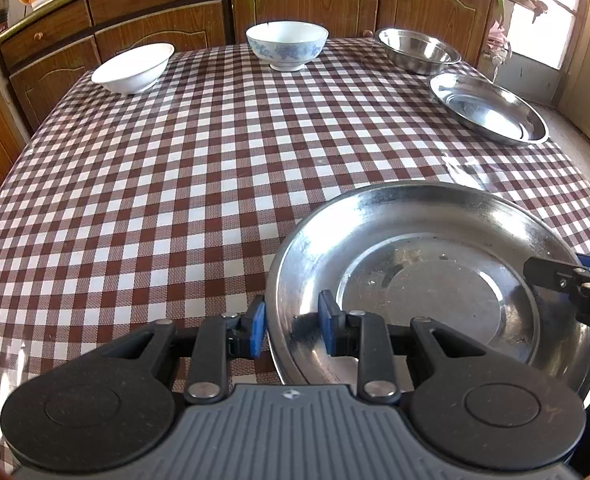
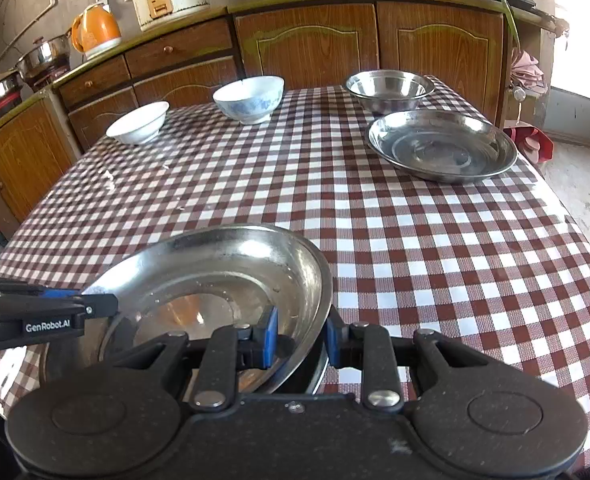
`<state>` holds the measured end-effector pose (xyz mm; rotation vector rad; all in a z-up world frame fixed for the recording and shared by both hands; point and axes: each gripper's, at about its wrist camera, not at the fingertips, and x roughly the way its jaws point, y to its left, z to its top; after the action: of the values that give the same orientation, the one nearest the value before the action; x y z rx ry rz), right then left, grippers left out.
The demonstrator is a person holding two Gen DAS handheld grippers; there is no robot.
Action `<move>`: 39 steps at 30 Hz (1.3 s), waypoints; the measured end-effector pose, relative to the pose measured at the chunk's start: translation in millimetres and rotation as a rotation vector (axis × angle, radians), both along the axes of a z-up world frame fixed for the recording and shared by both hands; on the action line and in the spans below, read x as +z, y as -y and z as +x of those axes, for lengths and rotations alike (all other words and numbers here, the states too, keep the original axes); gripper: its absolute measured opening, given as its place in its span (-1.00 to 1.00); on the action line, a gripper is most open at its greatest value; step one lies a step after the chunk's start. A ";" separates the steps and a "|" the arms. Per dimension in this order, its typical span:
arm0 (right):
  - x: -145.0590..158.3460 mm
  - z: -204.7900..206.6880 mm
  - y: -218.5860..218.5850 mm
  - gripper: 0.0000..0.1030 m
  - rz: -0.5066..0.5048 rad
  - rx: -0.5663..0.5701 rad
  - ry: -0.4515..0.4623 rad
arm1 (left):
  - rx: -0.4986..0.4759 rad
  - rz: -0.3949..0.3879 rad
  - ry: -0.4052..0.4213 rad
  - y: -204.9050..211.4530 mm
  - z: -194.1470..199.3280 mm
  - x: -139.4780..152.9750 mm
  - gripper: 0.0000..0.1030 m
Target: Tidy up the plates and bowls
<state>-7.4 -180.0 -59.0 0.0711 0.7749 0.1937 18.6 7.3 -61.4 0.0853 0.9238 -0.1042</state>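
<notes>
1. the left tool [image 1: 291, 330] is clamped on the near-left rim of a wide, shallow stainless steel plate [image 1: 427, 280], one blue pad inside the rim and one outside it.
2. the right tool [image 2: 301, 338] is clamped on the opposite rim of that same plate, so both hands share it at the near edge of the counter [image 1: 175, 200], which wears a brown-and-white checked cloth.
3. in the right wrist view the plate sits tilted, its right rim raised; whether its base is clear of the cloth i cannot tell.
4. a second steel plate [image 2: 441, 150] lies flat near the far right edge of the counter, with a deeper steel bowl [image 2: 389, 90] just behind it at the far right corner.
5. a blue-patterned white bowl [image 1: 287, 46] stands at the middle of the far edge and a plain white bowl [image 1: 133, 68] toward the far left corner, well apart.
6. the step in hand looks like carrying the held plate to a stack.
7. the next move likely calls for lifting it level, crossing to the far right, and lowering it centred onto the second plate before either tool lets go.
</notes>
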 end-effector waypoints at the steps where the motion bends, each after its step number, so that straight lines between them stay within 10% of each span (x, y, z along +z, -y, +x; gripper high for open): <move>1: -0.5 -0.1 -0.6 -0.39 -0.004 0.001 -0.002 | 0.000 0.001 0.001 0.0 0.2 -0.1 -0.43; 28: 7.9 2.5 4.9 -0.04 -0.038 -0.012 0.029 | 0.009 -0.054 0.010 -3.2 0.3 10.4 -0.35; 39: 28.3 5.3 12.2 0.16 -0.035 -0.026 0.084 | 0.024 -0.060 0.062 10.7 3.9 33.2 0.28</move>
<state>-2.1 -192.1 -30.8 0.0402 0.6931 0.1572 22.5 -3.5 -28.2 0.0219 0.8588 -0.1063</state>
